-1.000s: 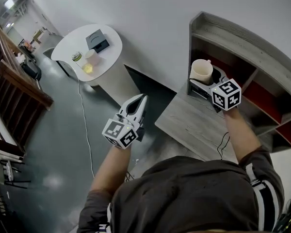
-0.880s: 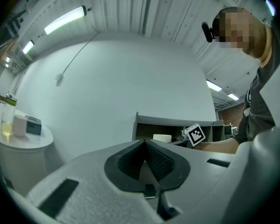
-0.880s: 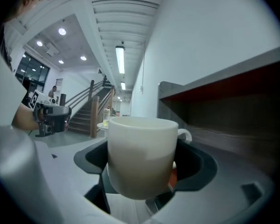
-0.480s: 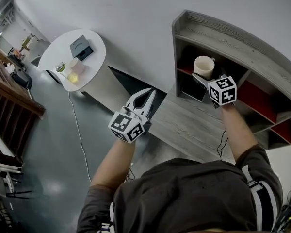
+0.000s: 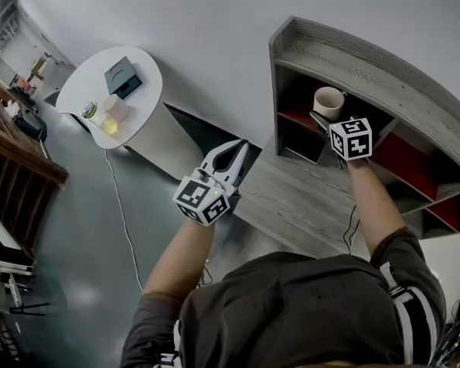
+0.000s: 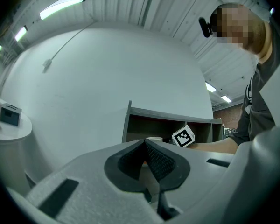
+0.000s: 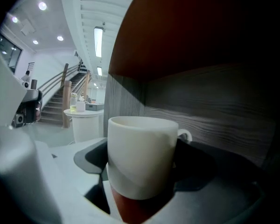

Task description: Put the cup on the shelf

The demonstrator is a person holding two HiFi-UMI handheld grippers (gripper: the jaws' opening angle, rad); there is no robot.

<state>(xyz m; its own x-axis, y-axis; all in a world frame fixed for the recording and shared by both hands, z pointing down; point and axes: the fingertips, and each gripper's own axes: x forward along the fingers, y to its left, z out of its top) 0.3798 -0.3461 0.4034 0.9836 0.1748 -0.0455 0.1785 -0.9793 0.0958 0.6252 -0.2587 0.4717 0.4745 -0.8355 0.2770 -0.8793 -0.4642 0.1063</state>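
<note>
Shows cup (image 7: 142, 155) upright, pinched between widely spread fingers of right gripper (image 5: 324, 116), inside upper-left compartment of shelf (image 5: 353, 58), over its red floor. Leaves, apparently, only setting down and release. Shows left gripper (image 5: 238, 149) empty, fingers pressed together, near grey wood bench (image 5: 307, 202). Includes white wall (image 5: 215, 21), grey floor (image 5: 77, 228), 1 round white bench (image 5: 142, 102) behind.

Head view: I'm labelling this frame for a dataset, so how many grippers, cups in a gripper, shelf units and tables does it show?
Grippers: 2, the left gripper and the right gripper
Cups in a gripper: 1, the white cup in the right gripper
Shelf units: 1, the shelf
Tables: 2, the round white table and the wooden table
Total: 6
</note>
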